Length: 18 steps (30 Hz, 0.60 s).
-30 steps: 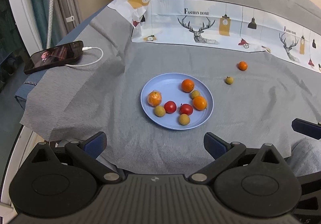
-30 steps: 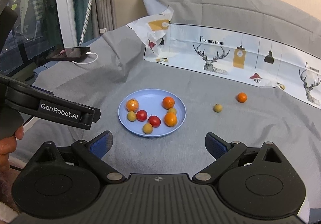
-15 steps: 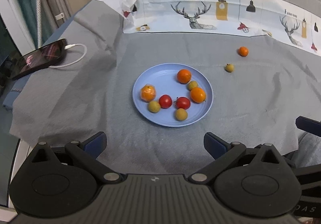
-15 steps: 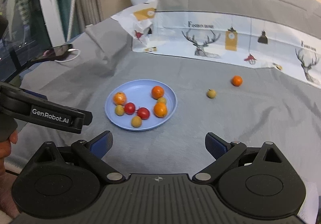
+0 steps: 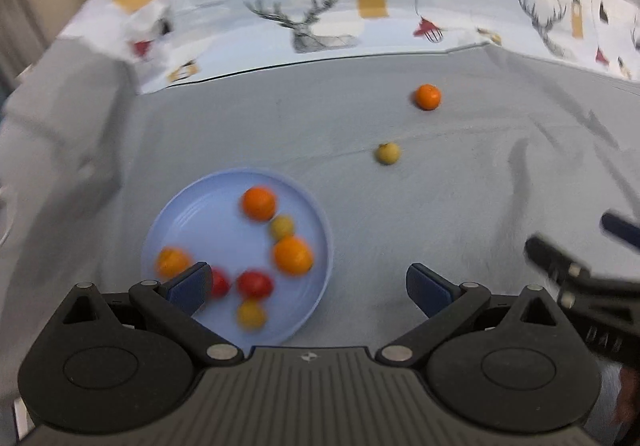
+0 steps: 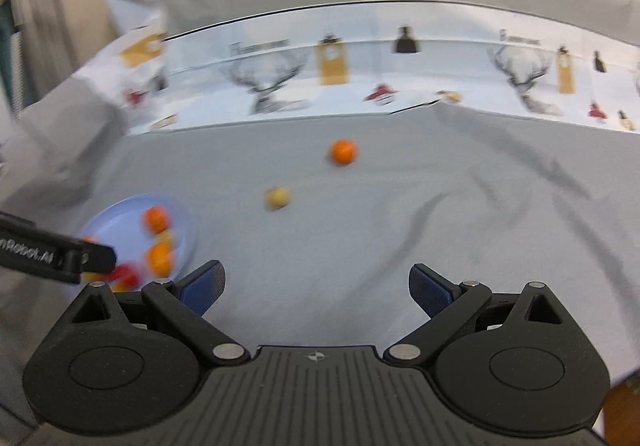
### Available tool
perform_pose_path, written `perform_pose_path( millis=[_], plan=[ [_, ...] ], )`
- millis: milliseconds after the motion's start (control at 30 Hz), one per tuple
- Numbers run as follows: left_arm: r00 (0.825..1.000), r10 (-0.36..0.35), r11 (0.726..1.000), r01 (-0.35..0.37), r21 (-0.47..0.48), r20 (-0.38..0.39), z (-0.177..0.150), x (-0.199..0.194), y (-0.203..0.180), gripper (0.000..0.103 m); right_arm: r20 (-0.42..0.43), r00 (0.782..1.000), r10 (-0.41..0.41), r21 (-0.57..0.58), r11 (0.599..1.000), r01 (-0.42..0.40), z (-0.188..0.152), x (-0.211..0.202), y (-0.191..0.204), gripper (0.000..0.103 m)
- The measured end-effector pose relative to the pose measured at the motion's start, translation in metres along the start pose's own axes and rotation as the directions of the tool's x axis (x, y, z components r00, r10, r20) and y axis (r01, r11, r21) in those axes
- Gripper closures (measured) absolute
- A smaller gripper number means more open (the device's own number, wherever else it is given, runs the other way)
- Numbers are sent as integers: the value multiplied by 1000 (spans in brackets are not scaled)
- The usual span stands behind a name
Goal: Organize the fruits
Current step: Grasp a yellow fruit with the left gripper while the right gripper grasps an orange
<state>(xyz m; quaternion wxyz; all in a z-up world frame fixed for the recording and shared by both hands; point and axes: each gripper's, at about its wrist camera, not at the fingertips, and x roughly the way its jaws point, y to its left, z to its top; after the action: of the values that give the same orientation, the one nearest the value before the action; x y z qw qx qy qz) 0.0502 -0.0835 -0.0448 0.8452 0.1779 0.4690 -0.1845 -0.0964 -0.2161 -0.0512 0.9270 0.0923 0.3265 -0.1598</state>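
- A grey cloth (image 5: 460,206) covers the table; at its far side lies a white printed sheet (image 5: 320,18) with deer heads and hanging lamps. Both views are blurred, so small details are hard to read.
- A light blue plate (image 5: 200,214) stands on the cloth. In the left wrist view it is near the bottom left, and its near edge is cut off by the body of the left claw (image 5: 308,284).
- On the plate I can count three orange fruits, two yellowish ones and two red ones. One red fruit (image 5: 219,284) is half hidden behind the left blue finger pad. Whether more fruits lie behind, I cannot tell.
- Two fruits are on the cloth, apart from the plate: a small yellow fruit (image 5: 387,153) and, further away, a small orange fruit (image 5: 427,96). They do not touch each other.
- The left claw is spread wide and holds nothing.
- The right claw (image 6: 316,282) also has its fingers wide apart, with only bare cloth between them. The yellow fruit (image 6: 277,197) and the orange fruit (image 6: 343,152) are ahead of it.
- In the right wrist view the plate (image 6: 120,214) is at the left edge, and a black part of the left claw covers its near side.
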Motion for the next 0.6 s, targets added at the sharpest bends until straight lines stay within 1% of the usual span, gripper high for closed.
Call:
perform_pose_path(
  millis=[33,100,200,233,333,433,533,600],
  plan=[
    [1000,-15,1000,15,11,-16,10,10,-7,0,8,1000,-22,-5,1000,22,6,11,-9,5],
    [997,-68,997,70,40,-39,32,33,-21,0,22,998,-60,-24,998,61,18,37,-27,5],
    [997,-52,994,58,93,-58,59,74,-40,0,32,996,-85,-60,994,87,36,82,-49,5],
    [996,-59,992,67,109,-68,66,89,-44,0,27,997,-79,-74,994,81,41,100,-55,5],
    [988,-68,987,87,137,-138,86,136,-53,0,0,999,-47,-120,992,46,56,151,-66,5],
    [986,-60,984,85,156,-156,99,171,-56,0,-40,999,8,-161,987,-14,70,201,-65,5],
    [982,-47,984,77,161,-181,109,197,-56,0,-71,997,31,-183,982,-44,79,242,-58,5],
    [979,-53,984,85,155,-197,114,208,-54,0,-85,996,34,-192,980,-50,84,266,-50,5]
  ],
)
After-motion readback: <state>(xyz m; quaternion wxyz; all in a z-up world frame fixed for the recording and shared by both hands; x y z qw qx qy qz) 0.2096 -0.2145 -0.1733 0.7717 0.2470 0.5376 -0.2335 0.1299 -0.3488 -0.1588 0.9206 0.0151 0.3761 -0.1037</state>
